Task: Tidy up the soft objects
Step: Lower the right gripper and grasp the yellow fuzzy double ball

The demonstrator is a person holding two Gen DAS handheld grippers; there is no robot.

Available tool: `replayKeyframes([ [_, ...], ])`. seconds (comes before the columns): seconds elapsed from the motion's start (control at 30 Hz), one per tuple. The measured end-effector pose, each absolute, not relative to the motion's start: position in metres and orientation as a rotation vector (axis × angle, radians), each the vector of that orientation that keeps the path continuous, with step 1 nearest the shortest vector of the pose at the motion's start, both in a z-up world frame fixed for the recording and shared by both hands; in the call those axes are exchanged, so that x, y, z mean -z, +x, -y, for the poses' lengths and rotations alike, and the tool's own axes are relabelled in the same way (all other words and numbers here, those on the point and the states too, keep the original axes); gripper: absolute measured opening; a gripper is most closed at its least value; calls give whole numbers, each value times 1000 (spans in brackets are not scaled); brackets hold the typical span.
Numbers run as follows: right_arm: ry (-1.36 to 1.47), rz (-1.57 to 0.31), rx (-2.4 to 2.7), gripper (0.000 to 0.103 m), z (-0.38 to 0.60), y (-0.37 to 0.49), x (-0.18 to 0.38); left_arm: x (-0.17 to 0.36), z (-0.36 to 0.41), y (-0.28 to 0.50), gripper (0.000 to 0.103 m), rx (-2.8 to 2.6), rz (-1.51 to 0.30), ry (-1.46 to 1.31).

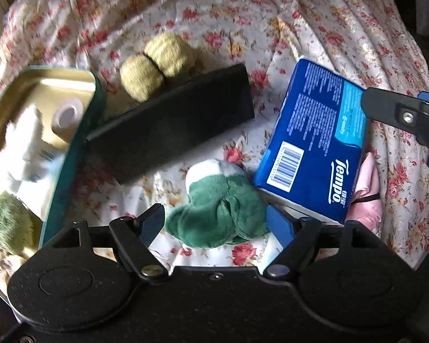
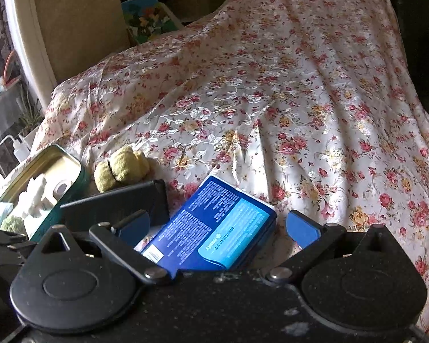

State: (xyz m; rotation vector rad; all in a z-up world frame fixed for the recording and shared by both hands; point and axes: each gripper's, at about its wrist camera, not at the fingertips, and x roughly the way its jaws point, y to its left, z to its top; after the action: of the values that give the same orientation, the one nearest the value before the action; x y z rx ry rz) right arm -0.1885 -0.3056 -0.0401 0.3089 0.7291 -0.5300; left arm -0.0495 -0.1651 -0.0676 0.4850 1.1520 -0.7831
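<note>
Straddling the green plush, left tool gapes; right tool wide, empty.

The left gripper points steeply down, jaws apart around a green plush toy. The right gripper slants down, jaws spread wide.

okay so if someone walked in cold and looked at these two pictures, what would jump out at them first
Probably the bright blue Tempo tissue pack, lying on the flowered sheet between the wide-open fingers of the right gripper. Next, the dark green plush toy just ahead of the open left gripper. To the left stands an open tin holding white soft things, beside a black box and a yellow-green plush.
</note>
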Motion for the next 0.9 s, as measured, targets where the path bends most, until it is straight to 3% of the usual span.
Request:
replayKeyframes([
  [0.5,215,-773,467,102,300,-156,32,82,164,-34,73,778,-1253,425],
  [0.9,133,-853,327,102,299,-41,42,77,153,-33,74,765,-1261,349],
])
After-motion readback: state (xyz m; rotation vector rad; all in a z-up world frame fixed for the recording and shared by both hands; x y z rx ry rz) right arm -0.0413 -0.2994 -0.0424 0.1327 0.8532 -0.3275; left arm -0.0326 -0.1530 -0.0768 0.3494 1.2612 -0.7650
